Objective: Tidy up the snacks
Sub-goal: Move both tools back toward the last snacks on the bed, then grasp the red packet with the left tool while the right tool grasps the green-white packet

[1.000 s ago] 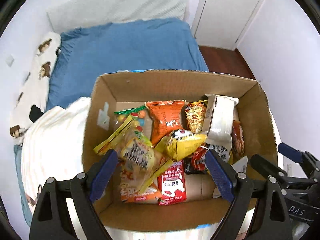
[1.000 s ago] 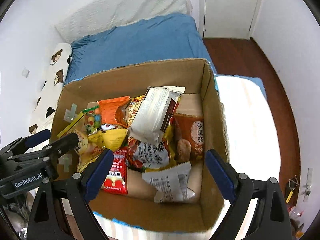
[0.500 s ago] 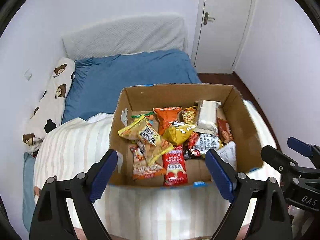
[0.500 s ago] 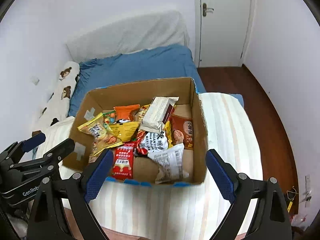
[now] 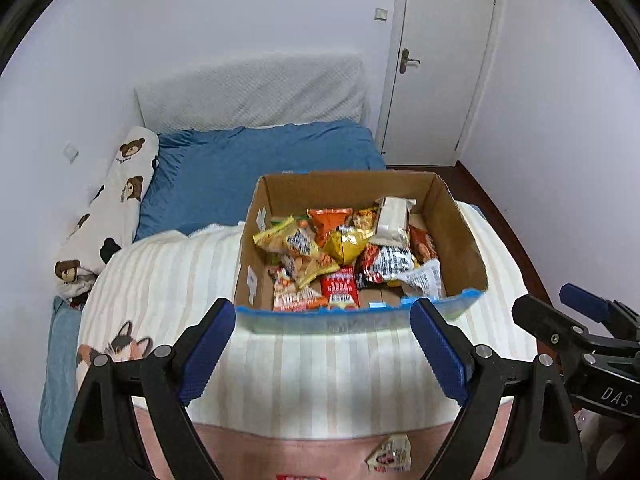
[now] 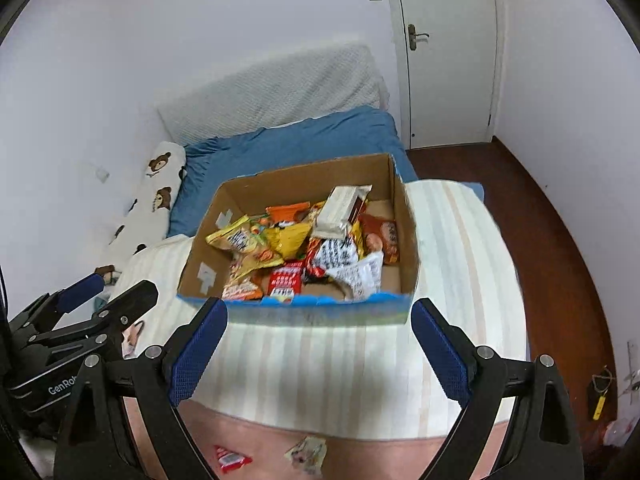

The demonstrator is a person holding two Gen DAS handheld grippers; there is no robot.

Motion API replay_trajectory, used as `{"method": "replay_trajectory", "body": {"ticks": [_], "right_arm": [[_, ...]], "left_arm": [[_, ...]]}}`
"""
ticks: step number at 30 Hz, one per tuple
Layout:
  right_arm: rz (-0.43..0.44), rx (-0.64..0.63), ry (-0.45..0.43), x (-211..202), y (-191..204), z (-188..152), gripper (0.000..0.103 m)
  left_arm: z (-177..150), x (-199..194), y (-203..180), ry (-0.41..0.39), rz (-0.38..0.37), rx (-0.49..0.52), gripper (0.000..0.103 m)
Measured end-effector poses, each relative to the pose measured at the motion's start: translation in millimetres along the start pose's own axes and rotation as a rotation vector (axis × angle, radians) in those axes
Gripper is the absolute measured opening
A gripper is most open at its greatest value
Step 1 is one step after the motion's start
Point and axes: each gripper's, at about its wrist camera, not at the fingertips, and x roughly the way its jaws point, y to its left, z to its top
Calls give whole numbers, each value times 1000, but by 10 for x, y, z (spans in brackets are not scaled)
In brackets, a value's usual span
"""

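An open cardboard box (image 5: 460, 232) (image 6: 406, 240) sits on a striped blanket and holds several snack packets: yellow, orange, red and white ones (image 5: 344, 256) (image 6: 304, 244). My left gripper (image 5: 320, 350) is open and empty, well back from the box's near edge. My right gripper (image 6: 318, 350) is open and empty, also short of the box. Each gripper shows at the edge of the other's view: the right one (image 5: 576, 320) and the left one (image 6: 104, 300). Two loose packets lie on pink cloth below, a red one (image 6: 232, 458) and a pale one (image 6: 306, 454) (image 5: 390, 456).
The box stands on a bed with a striped blanket (image 5: 168, 280) and blue sheet (image 5: 256, 160). A bear-print pillow (image 5: 116, 196) lies along the left wall. A white door (image 5: 436, 60) and brown floor (image 6: 560, 248) are at the right.
Both grippers have pulled back and up from over the box. The box now looks smaller and farther, and the whole bed and door have come into view.
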Motion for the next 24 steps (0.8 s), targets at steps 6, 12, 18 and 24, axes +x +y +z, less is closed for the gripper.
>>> {"method": "replay_trajectory", "body": {"ticks": [6, 12, 18, 24], "right_arm": [[15, 30, 116, 167, -37, -525, 95], [50, 92, 329, 755, -101, -1249, 95], [113, 234, 509, 1429, -215, -1814, 92], [147, 306, 599, 1966, -128, -2129, 73]], "left_arm": [[-492, 79, 83, 91, 38, -14, 90], [-1178, 457, 305, 279, 84, -44, 90], [-1876, 881, 586, 495, 105, -122, 90], [-2253, 1087, 687, 608, 23, -223, 90]]}}
